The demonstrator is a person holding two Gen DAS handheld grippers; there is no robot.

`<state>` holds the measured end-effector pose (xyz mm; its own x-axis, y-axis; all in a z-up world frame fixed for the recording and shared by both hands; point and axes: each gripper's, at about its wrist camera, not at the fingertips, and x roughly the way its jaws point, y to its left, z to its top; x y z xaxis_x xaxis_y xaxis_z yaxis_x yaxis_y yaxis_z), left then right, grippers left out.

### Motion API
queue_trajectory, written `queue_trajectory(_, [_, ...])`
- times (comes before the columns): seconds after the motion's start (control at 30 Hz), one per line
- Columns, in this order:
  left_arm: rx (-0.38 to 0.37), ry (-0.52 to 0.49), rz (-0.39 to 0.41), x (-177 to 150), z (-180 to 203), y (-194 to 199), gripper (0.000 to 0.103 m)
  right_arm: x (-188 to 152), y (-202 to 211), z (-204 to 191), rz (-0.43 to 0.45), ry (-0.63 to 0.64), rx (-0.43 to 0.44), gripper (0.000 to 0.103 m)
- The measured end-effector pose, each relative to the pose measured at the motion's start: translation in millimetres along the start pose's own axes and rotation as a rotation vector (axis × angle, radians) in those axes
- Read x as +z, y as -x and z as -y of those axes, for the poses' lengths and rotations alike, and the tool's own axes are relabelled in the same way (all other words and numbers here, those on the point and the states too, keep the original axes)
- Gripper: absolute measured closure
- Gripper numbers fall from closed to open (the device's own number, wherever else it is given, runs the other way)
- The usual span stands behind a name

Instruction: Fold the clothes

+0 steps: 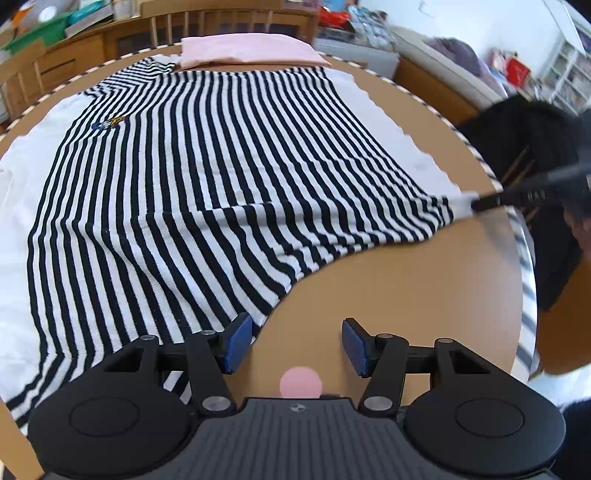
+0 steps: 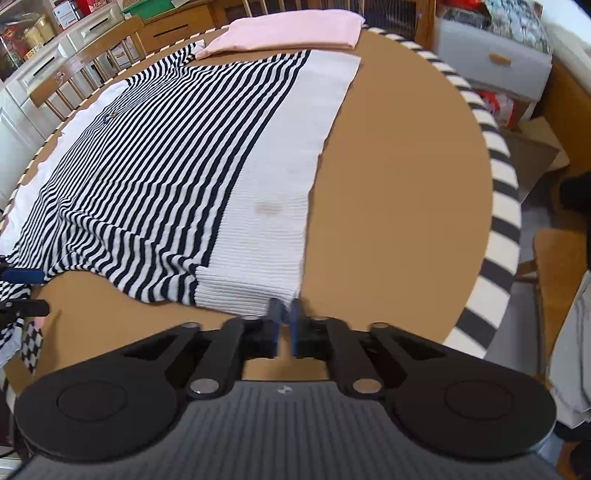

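Observation:
A black-and-white striped sweater [image 1: 192,192] with white side panels lies spread across the round brown table [image 1: 388,295]. My left gripper [image 1: 297,345] is open at the sweater's near hem, its left blue pad [image 1: 238,341] at the cloth's edge and nothing between the pads. My right gripper [image 2: 283,314] is shut on the near corner of the sweater's white ribbed panel [image 2: 273,218], pulling it taut. In the left wrist view the right gripper [image 1: 476,203] shows at the right, holding that white corner. The left gripper's fingers [image 2: 22,291] show at the left edge of the right wrist view.
A folded pink garment [image 1: 251,50] lies at the table's far edge, touching the sweater's collar end. Wooden chairs [image 1: 229,18] and cluttered shelves ring the table. The table rim [image 2: 502,192] has a striped border. Bare tabletop [image 2: 399,184] lies right of the sweater.

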<state>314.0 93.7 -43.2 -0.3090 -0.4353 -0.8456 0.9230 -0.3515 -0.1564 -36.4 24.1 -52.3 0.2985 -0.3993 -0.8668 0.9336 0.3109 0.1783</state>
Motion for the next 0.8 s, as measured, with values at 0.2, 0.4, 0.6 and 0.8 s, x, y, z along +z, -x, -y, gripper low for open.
queue_trajectory(0.2, [-0.011, 0.028, 0.0, -8.4, -8.1, 6.0, 0.046, 2.6, 10.8, 5.0, 0.002, 0.045, -0.035, 0.103])
queue_trajectory(0.4, [-0.017, 0.043, -0.002, -10.3, -12.8, 8.5, 0.045, -4.0, -1.8, 9.8, -0.061, 0.033, -0.037, 0.101])
queue_trajectory(0.6, [-0.058, 0.139, 0.004, -3.3, -20.3, 12.3, 0.045, 13.9, 13.2, 18.1, -0.013, 0.012, -0.011, 0.07])
queue_trajectory(0.8, [-0.083, 0.181, 0.084, 14.3, -12.3, 6.2, 0.045, 69.0, -17.0, 20.2, 0.135, 0.01, -0.025, 0.078])
